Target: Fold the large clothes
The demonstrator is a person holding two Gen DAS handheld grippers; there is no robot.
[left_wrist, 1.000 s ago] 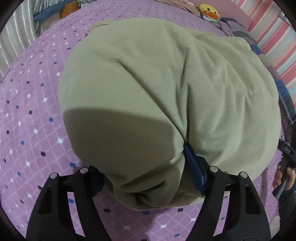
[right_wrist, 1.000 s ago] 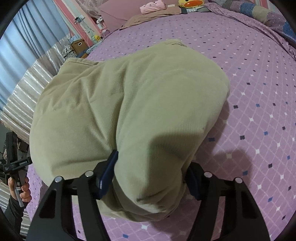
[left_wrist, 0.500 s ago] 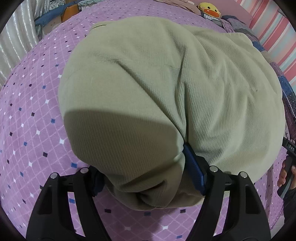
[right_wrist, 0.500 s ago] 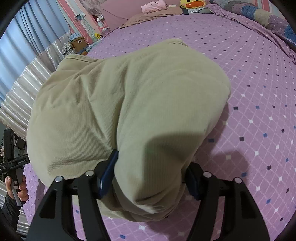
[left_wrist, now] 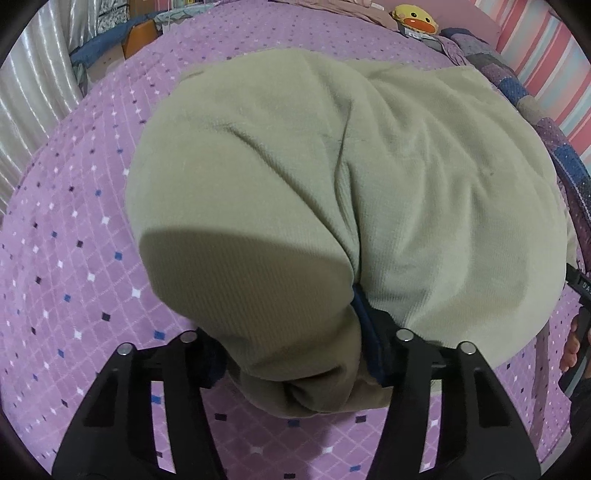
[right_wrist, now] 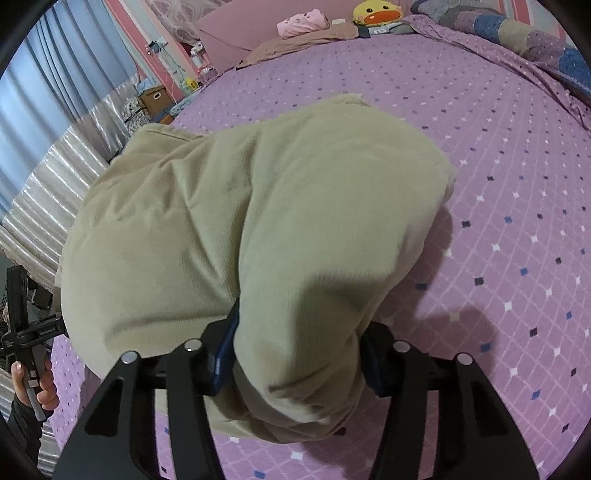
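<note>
— Lying on the purple bedspread with small diamond dots (left_wrist: 74, 258) is the large olive-green ribbed garment (left_wrist: 406, 192), bunched into a mound that fills the middle of both views.

— And the left gripper (left_wrist: 291, 354)?

— Its jaws are closing, a thick roll of the garment's near edge between them; the blue pads (left_wrist: 365, 332) press into the cloth at six o'clock in the left wrist view.

— The right gripper (right_wrist: 295, 362)?

— Same there: its jaws are closing around another wad of that edge, at six o'clock in its own view, cloth bulging over both fingers.

— Anything else?

— A yellow duck plush toy (right_wrist: 376, 13) at twelve o'clock by a pink pillow (right_wrist: 236, 33), a patchwork quilt (right_wrist: 535, 40) at two o'clock, and the person's hand (right_wrist: 33, 384) on the other handle at eight o'clock.
</note>
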